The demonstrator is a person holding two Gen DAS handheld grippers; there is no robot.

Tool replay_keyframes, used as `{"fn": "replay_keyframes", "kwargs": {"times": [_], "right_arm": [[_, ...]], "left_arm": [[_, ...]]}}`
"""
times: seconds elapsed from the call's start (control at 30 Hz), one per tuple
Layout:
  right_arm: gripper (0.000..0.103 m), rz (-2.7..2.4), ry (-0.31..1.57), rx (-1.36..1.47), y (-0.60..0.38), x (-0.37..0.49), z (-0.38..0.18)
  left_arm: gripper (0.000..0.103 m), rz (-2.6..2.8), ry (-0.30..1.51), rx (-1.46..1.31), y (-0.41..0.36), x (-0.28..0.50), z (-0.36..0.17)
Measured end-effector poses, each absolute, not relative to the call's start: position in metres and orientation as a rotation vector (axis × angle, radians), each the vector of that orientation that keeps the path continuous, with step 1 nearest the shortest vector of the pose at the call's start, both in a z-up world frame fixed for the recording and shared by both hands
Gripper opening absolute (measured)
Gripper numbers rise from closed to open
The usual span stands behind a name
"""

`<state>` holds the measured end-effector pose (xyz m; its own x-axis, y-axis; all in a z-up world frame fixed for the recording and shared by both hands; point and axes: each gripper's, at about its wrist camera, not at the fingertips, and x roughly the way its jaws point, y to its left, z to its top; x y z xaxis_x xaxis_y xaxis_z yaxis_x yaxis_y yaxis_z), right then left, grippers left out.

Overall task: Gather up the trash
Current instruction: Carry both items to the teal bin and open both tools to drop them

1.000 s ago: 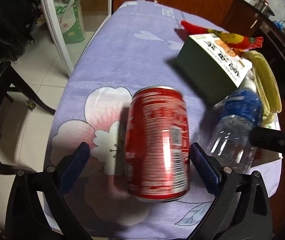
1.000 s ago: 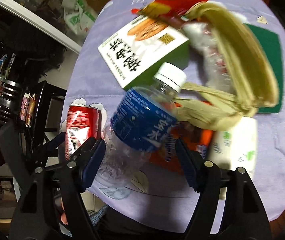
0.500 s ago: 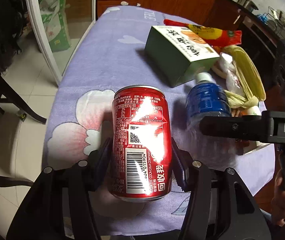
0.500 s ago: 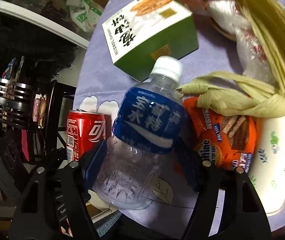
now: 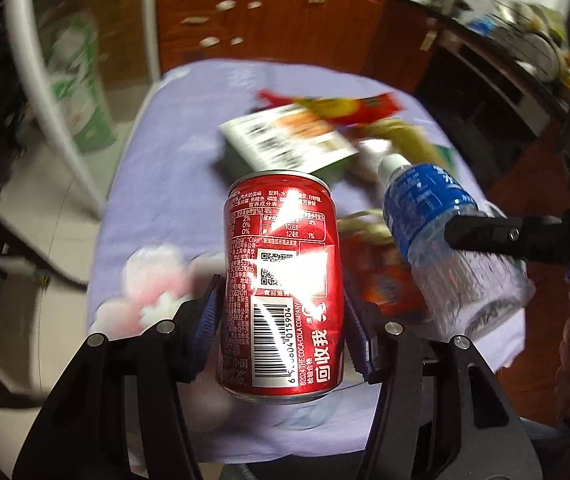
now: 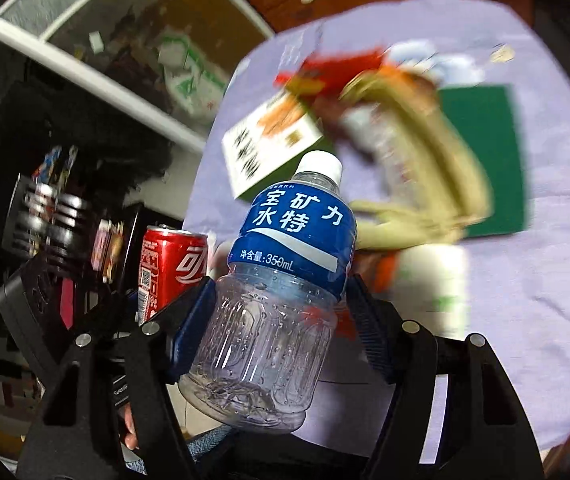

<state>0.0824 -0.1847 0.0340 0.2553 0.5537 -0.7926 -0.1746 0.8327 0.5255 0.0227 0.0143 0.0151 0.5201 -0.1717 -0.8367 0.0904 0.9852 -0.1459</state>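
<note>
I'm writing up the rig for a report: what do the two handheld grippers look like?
Both the left gripper and the right gripper have black angular plastic fingers with silver screws and ribbed blue pads. The right one's black housing carries pale lettering. No cables or sleeves show.

Left gripper (image 5: 281,320) has the red cola can (image 5: 283,280) clamped upright, blurry lilac tablecloth (image 5: 173,184) below, blue-labelled bottle (image 5: 445,240) just beside it.

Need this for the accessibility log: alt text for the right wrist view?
The right gripper clamps a clear plastic water bottle with a blue label above a lilac tablecloth. A red cola can sits in the left gripper; blurred wrappers lie beyond.
</note>
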Motion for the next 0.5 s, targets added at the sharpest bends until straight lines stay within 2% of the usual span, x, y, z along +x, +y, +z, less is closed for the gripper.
{"fn": "replay_keyframes", "kwargs": {"times": [0.3,0.5], "right_arm": [[0.064,0.225,1.024,0.418,-0.349,0.058,0.074],[0.064,-0.056,1.0,0.444,-0.468,0.049,0.035]], "left_arm": [[0.056,-0.438,0.996,0.048,-0.123,0.057,0.039],[0.056,-0.597,1.017,0.136,-0.228,0.078,0.029]]}}
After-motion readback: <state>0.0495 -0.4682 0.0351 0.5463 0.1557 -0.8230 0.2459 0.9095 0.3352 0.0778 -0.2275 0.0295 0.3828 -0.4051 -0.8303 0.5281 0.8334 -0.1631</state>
